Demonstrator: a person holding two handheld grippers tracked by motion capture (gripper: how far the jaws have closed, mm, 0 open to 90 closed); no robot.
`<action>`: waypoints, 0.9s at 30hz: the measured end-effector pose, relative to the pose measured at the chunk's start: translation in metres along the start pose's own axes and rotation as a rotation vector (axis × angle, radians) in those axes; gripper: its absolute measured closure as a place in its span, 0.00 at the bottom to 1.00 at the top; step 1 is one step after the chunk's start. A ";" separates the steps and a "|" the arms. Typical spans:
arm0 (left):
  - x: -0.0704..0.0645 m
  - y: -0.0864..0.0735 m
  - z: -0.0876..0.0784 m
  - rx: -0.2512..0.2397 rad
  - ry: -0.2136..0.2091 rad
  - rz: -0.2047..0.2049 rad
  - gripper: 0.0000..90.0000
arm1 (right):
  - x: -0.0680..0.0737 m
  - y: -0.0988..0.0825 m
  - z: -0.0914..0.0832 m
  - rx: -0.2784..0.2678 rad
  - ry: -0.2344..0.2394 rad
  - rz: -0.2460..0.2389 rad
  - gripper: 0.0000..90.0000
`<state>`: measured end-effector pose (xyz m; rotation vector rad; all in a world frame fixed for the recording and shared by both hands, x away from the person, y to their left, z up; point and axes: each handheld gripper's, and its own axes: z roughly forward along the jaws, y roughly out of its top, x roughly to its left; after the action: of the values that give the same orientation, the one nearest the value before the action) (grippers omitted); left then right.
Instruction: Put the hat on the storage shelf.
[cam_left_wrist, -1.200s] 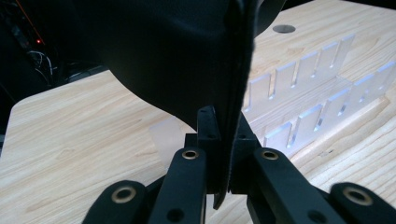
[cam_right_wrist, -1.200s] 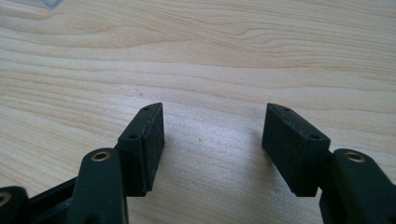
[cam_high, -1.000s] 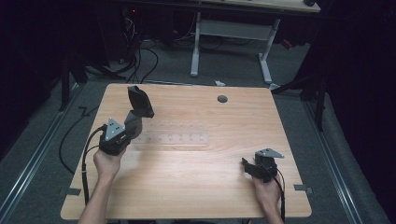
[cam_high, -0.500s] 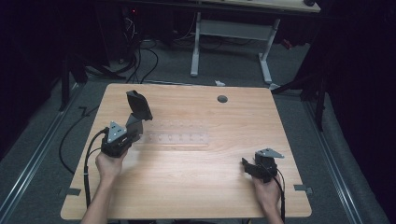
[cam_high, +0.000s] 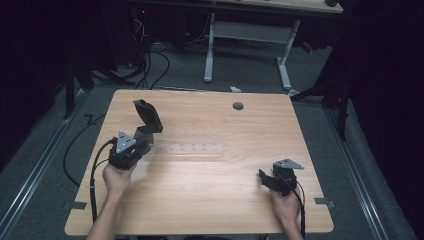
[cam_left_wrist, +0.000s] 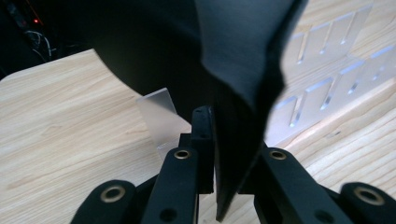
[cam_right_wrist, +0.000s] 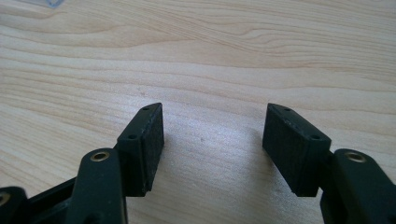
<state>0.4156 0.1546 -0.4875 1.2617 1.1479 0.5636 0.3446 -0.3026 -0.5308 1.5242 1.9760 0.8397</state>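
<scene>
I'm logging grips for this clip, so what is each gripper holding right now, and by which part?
The left gripper holds a flat black plate by its lower edge, though its jaws have just been opening slightly. The right gripper holds nothing; its jaws stand open over the table.

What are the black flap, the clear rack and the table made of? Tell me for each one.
Black flap: probably a thin matte plastic or rubbery sheet, dull with faint brushed streaks in the left gripper view. Clear rack: likely frosted acrylic, translucent with cut slots. Table: light wood or wood-look laminate, with visible grain and low sheen.

One black case (cam_high: 148, 116), one clear rack (cam_high: 186, 144), two tongs.
</scene>
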 end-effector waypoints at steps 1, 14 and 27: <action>0.001 -0.001 0.000 0.002 0.004 -0.003 0.90 | 0.000 0.000 0.000 0.000 0.000 0.000 0.43; 0.006 0.001 -0.006 0.029 0.052 -0.062 0.58 | 0.000 0.000 0.000 0.000 0.000 0.002 0.43; 0.012 0.004 -0.023 0.042 0.048 -0.140 0.44 | 0.001 0.000 0.000 0.001 0.000 0.004 0.42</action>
<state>0.4006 0.1762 -0.4859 1.1981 1.2828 0.4695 0.3445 -0.3019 -0.5308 1.5294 1.9746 0.8409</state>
